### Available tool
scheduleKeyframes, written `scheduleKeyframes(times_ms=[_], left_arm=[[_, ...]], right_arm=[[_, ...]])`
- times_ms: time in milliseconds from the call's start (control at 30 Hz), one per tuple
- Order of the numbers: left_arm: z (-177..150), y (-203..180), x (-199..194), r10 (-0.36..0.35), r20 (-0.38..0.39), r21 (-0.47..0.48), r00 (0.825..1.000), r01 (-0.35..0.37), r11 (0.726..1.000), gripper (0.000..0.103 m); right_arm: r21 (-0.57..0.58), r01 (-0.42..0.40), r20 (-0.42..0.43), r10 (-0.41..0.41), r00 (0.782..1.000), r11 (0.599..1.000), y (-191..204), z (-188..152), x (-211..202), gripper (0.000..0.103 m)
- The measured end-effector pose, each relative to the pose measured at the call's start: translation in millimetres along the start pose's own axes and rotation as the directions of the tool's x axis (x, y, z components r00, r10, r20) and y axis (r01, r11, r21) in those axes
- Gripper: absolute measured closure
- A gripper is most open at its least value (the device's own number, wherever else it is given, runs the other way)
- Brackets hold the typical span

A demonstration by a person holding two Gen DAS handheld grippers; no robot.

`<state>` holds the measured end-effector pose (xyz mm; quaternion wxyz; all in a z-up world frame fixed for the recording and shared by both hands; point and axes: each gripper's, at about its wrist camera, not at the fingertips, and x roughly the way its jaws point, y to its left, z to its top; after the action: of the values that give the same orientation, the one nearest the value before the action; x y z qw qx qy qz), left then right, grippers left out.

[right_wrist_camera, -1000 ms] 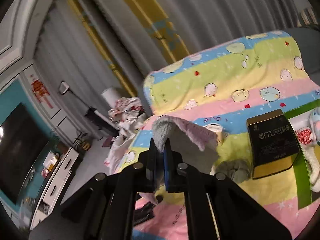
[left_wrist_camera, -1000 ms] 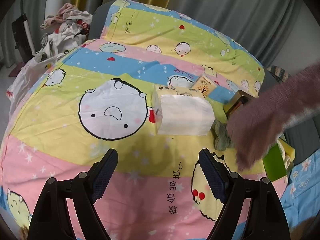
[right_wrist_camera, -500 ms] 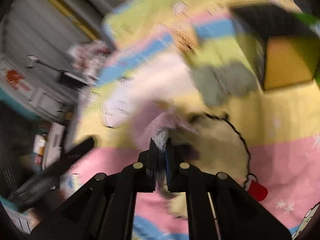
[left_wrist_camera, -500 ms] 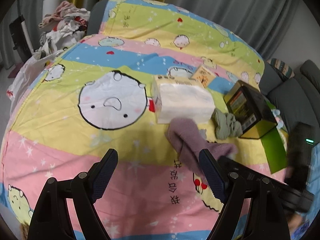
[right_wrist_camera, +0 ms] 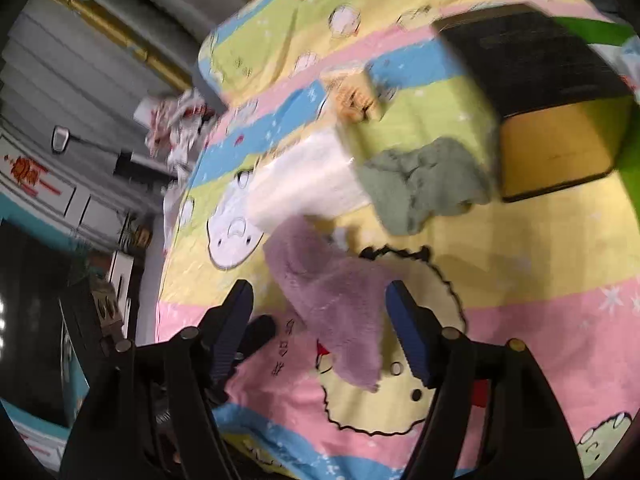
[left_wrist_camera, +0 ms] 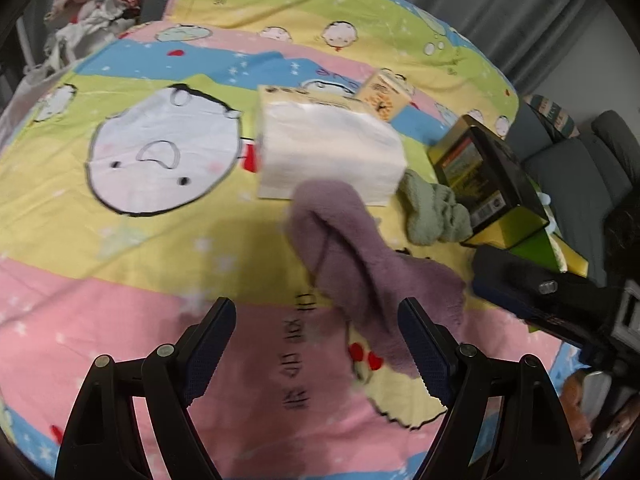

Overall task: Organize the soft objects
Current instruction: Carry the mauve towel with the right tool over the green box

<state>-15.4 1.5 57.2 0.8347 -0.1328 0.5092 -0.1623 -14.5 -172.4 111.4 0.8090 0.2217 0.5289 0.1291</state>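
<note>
A fuzzy purple sock (left_wrist_camera: 356,264) (right_wrist_camera: 332,300) lies loose on the cartoon bedsheet (left_wrist_camera: 120,248), stretched from the white tissue pack (left_wrist_camera: 328,152) (right_wrist_camera: 304,184) toward me. My right gripper (right_wrist_camera: 320,312) hovers over the sock's near end with its jaws opening; the pads stand clear of the fabric. In the left wrist view the right gripper (left_wrist_camera: 532,296) shows at the right edge. My left gripper (left_wrist_camera: 316,340) stands open above the sheet, with the sock's end by its right finger (left_wrist_camera: 424,344). A crumpled green sock (left_wrist_camera: 436,212) (right_wrist_camera: 424,184) rests beside the tissue pack.
A black and gold box (left_wrist_camera: 488,184) (right_wrist_camera: 548,112) stands right of the green sock. A small orange carton (left_wrist_camera: 384,96) (right_wrist_camera: 352,96) sits behind the tissue pack. Piled clothes (left_wrist_camera: 96,4) lie beyond the bed's far left corner. Grey cushions (left_wrist_camera: 576,176) are at the right.
The right gripper came down with the purple sock, laid it on the sheet and let go of it. The left gripper sank a little closer to the bed.
</note>
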Motion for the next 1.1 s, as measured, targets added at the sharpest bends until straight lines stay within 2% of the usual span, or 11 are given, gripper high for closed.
scheduleKeyframes(times_ms=[133,200,267,300,333,367,433,600,833,933,1100], left_arm=[[2,-5,17,-0.025,-0.026,0.003,0.999,0.025,1.0,0.02],[3,-5,27,-0.066,-0.063,-0.028,0.996,0.065,0.998,0.021],[4,-7,35,-0.107,-0.081,-0.046,0.991,0.103,0.994,0.036],[5,-9,37,-0.099,-0.076,-0.04,0.992,0.096,0.995,0.041],[6,-12,37,-0.073,-0.053,-0.016,0.996,0.072,0.997,0.052],[6,-13,37,-0.063,-0.045,-0.008,0.997,0.063,0.998,0.057],[5,-16,36,-0.059,-0.032,0.015,0.998,0.059,0.998,0.06],[5,-35,17,-0.037,0.031,0.109,0.999,0.033,0.994,0.065],[7,-91,-39,-0.117,0.208,0.263,0.971,0.06,0.963,0.065],[11,-124,-46,-0.18,0.24,0.331,0.954,0.094,0.939,0.065],[11,-180,-44,-0.313,0.229,0.42,0.922,0.196,0.886,0.065]], right_arm=[[0.033,-0.002,-0.109,0.006,0.994,0.999,-7,8,39,0.034],[0.042,-0.001,-0.138,0.007,0.99,0.999,-11,11,56,0.034],[0.041,-0.019,-0.152,0.025,0.988,0.999,-12,14,65,0.036],[0.044,-0.031,-0.152,0.037,0.988,0.999,-11,16,67,0.04],[0.038,-0.044,-0.157,0.049,0.986,0.998,-11,18,68,0.05],[0.027,-0.054,-0.166,0.057,0.984,0.998,-10,18,71,0.056],[0.014,-0.041,-0.159,0.043,0.986,0.999,-14,15,71,0.069],[0.047,-0.115,-0.11,0.119,0.987,0.992,-18,12,53,0.073],[-0.032,-0.199,0.095,0.201,0.975,0.98,-10,13,-31,0.072],[-0.041,-0.175,0.212,0.179,0.961,0.984,-18,13,-71,0.072],[0.004,-0.123,0.397,0.111,0.911,0.992,-52,9,-135,0.072]])
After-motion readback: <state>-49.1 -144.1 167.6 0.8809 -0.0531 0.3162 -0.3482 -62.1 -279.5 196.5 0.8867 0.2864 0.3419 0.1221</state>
